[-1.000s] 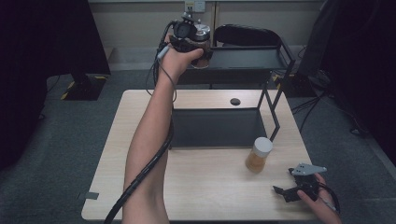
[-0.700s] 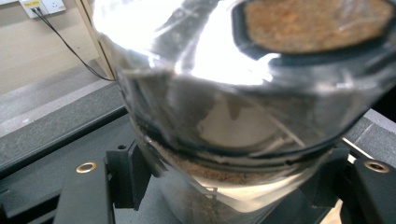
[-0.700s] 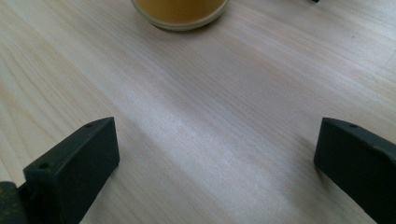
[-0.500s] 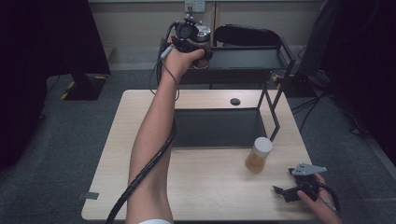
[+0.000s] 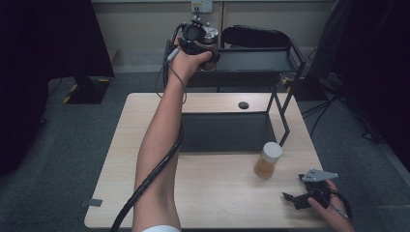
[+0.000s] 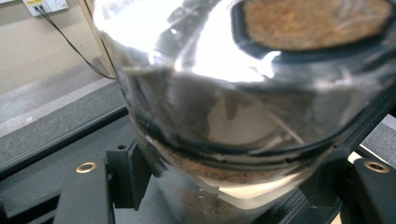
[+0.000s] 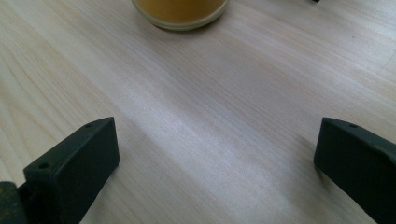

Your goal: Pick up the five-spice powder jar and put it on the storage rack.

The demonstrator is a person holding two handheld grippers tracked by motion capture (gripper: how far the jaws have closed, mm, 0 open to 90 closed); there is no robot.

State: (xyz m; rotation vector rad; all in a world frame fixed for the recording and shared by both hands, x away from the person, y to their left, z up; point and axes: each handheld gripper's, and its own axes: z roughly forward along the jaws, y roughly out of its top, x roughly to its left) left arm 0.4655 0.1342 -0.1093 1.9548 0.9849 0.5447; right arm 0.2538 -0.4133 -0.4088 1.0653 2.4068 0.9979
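My left gripper (image 5: pixel 199 39) is raised at arm's length over the left end of the black rack's top shelf (image 5: pixel 256 62). It is shut on a clear glass jar (image 5: pixel 210 40) with brown powder in it. In the left gripper view the jar (image 6: pixel 233 107) looms close and blurred between the two black jaws, with my left gripper (image 6: pixel 224 191) pressing on its lower part. A second jar (image 5: pixel 268 160), with amber contents and a white lid, stands on the wooden table (image 5: pixel 217 193). My right gripper (image 5: pixel 294 198) rests low at the front right, open and empty, and the amber jar's base (image 7: pixel 180 11) lies ahead of it.
The rack's lower tray (image 5: pixel 225 131) sits on the table's middle, with slanted black legs (image 5: pixel 283 116) at its right. A small dark round spot (image 5: pixel 243 105) marks the far tabletop. A black chair (image 5: pixel 261 36) stands behind the rack. Grey carpet surrounds the table.
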